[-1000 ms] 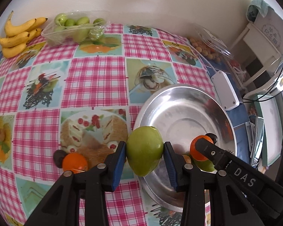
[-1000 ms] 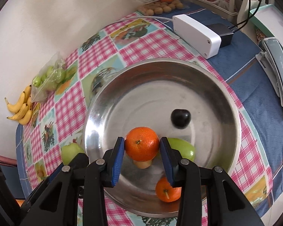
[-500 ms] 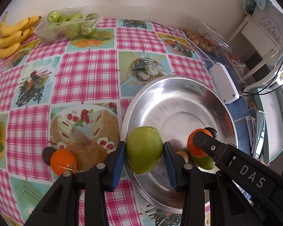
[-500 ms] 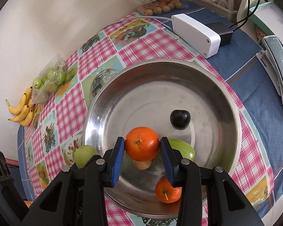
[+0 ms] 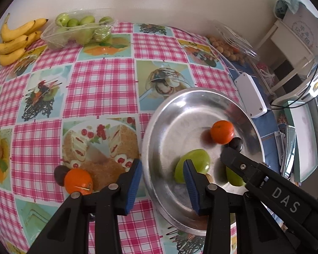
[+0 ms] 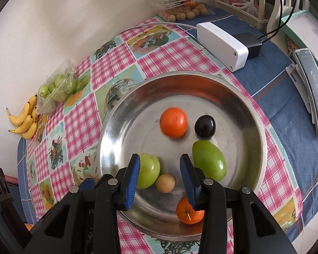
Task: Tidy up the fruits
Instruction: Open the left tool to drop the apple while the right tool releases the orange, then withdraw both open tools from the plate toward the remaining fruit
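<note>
A steel plate (image 6: 180, 75) holds several fruits. My right gripper (image 6: 160, 160) hangs open above its near side with nothing between the pads. An orange (image 6: 173, 122), blurred, lies at the plate's middle beside a dark plum (image 6: 205, 126). Two green fruits (image 6: 209, 160) (image 6: 149, 170), a small tan fruit (image 6: 165, 183) and a second orange (image 6: 189, 210) lie nearer. My left gripper (image 5: 162, 165) is open and empty over the plate's (image 5: 180, 91) left rim; a green fruit (image 5: 195, 158) lies just behind its right pad. Another orange (image 5: 78, 181) and a dark fruit (image 5: 59, 174) rest on the cloth at its left.
Bananas (image 5: 14, 40) and a clear tray of green fruit (image 5: 78, 29) sit at the far left by the wall. A clear box of tan round fruit (image 5: 229, 48) and a white box (image 5: 251, 95) with a cable lie right of the plate. A phone stand (image 6: 313, 89) is at the right.
Both grippers have let go. The green fruit from the left one now lies in the plate; the orange from the right one has dropped and rolled to the plate's middle.
</note>
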The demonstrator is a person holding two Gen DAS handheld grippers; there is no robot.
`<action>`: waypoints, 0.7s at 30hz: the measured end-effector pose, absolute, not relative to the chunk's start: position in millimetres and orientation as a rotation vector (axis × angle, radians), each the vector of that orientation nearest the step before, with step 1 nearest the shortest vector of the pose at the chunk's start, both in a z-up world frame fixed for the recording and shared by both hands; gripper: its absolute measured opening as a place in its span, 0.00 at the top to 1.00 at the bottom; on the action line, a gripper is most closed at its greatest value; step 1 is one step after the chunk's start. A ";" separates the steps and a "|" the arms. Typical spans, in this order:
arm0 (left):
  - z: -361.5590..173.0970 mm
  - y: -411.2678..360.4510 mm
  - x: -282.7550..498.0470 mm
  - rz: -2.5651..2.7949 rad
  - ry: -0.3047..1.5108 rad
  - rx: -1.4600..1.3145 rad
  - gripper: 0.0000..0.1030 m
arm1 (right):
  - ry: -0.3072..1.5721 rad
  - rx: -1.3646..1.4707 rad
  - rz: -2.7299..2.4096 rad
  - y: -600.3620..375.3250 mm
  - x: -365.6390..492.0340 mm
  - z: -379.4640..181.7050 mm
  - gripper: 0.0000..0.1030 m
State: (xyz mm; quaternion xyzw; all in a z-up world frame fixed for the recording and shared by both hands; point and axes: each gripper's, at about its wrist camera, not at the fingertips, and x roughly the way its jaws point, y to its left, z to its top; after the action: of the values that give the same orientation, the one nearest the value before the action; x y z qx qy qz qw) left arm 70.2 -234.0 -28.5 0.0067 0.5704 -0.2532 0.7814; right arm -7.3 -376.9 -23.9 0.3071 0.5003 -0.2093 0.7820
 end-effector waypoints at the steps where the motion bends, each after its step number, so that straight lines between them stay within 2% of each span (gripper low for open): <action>1: -28.3 -231.9 71.2 -0.541 1.233 0.009 0.57 | 1.083 0.661 -0.453 -376.7 -7.3 -23.0 0.60; 16: -32.7 -178.8 99.1 -0.391 1.276 -0.110 0.57 | 1.154 0.621 -0.472 -358.6 -8.0 -29.8 0.60; 21: -32.4 -172.8 101.3 -0.387 1.285 -0.109 0.51 | 1.172 0.586 -0.463 -348.5 -6.6 -29.9 0.60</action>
State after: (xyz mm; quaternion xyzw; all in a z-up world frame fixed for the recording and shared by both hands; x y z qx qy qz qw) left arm 101.3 -172.8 -32.4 -0.0505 0.5951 -0.1791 0.7818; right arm -6.6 -348.5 -29.9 0.2698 0.5401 -0.2133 0.7681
